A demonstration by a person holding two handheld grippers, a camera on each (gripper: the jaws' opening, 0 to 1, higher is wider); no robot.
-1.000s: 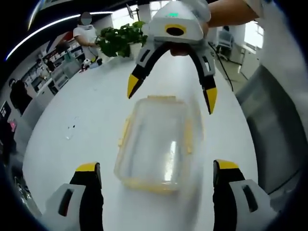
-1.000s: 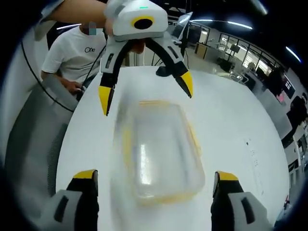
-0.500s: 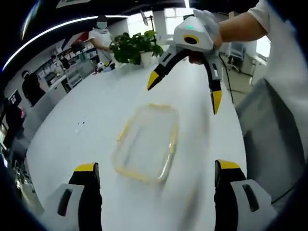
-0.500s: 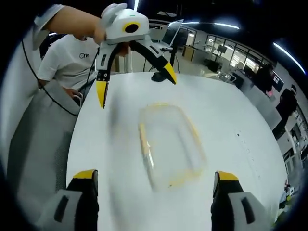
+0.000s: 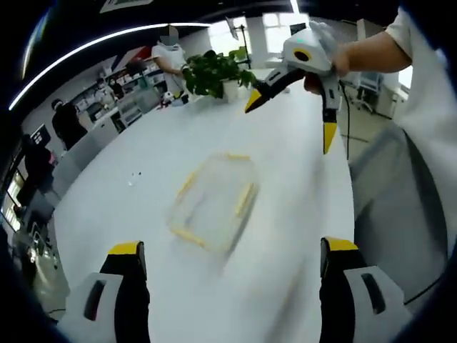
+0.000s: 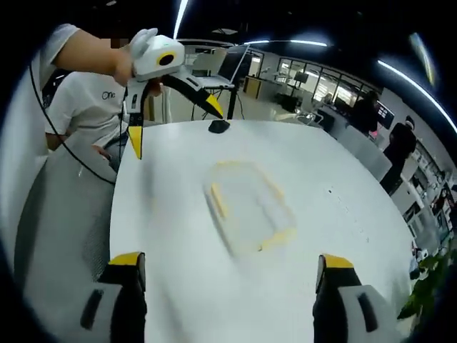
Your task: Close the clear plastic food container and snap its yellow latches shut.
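The left gripper [image 5: 228,250] shows its yellow-tipped jaws spread wide apart at the near edge, holding nothing. The right gripper [image 6: 228,261] is likewise spread wide and empty; a bare hand [image 5: 335,61] grips it, raised at far right.

Bare white table [image 5: 143,207] on every side of the container [image 5: 212,204], potted plant [image 5: 214,71] at far edge, both grippers lifted clear

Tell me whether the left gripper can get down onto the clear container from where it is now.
Probably yes. The left gripper is open and held above the white table, with nothing between it and the container. The right gripper hangs off beyond it.
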